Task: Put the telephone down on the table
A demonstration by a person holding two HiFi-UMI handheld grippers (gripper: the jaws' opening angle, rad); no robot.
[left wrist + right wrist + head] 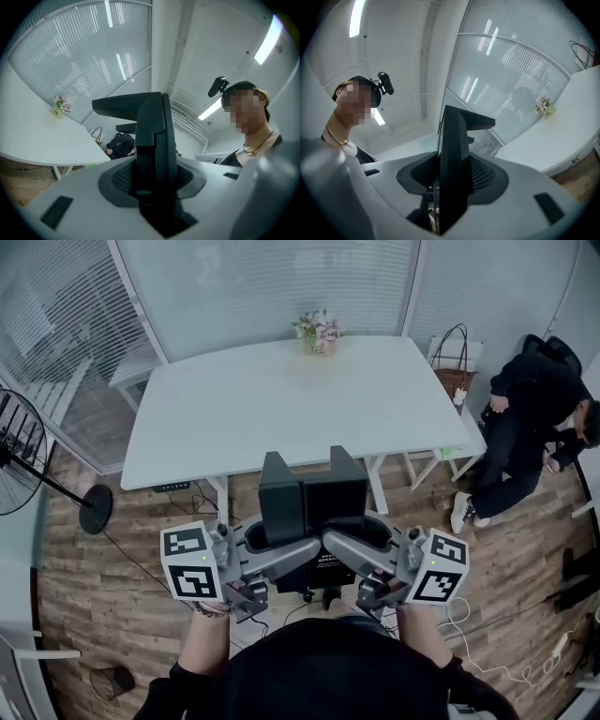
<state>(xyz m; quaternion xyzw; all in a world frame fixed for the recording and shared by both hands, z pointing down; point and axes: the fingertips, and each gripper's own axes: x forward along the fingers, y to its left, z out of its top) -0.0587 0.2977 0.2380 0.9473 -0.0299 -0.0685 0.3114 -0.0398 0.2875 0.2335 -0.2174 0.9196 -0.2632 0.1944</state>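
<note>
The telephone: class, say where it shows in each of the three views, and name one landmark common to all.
Head view: telephone lower centre, below the white table's near edge.
Left gripper view: telephone centre, clamped between the jaws.
Right gripper view: telephone centre, clamped between the jaws.
Shared landmark: flower vase on the table: left in the left gripper view, right in the right one.

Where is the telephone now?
Head view, lower centre: the telephone is gripped by the left hand-held gripper and right hand-held gripper, short of the table.
</note>
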